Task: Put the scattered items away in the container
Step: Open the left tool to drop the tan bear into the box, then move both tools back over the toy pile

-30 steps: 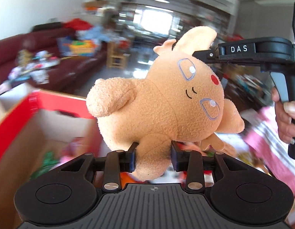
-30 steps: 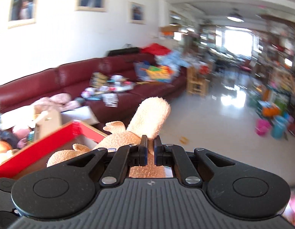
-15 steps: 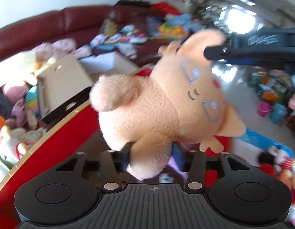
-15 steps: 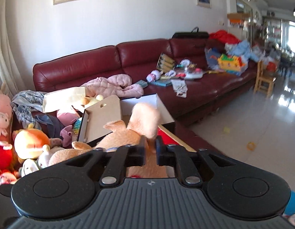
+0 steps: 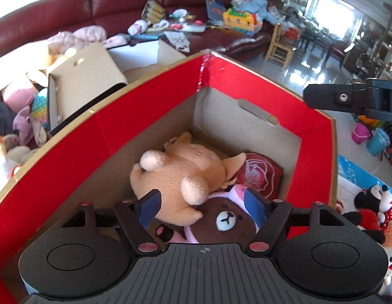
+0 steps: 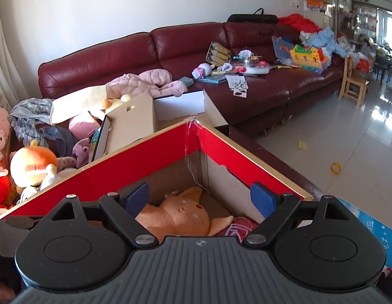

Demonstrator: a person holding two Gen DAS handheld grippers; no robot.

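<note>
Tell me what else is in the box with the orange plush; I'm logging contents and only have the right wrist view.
Observer: A brown bear plush lies against the orange plush in the red box, nearer the camera.
Operator: Is the left gripper holding anything?
Observer: No. The left gripper hangs over the box, its jaws opening, its pads gripping nothing.
Operator: Anything waiting outside?
Observer: A Minnie Mouse plush sits just beyond the box's right wall.
</note>
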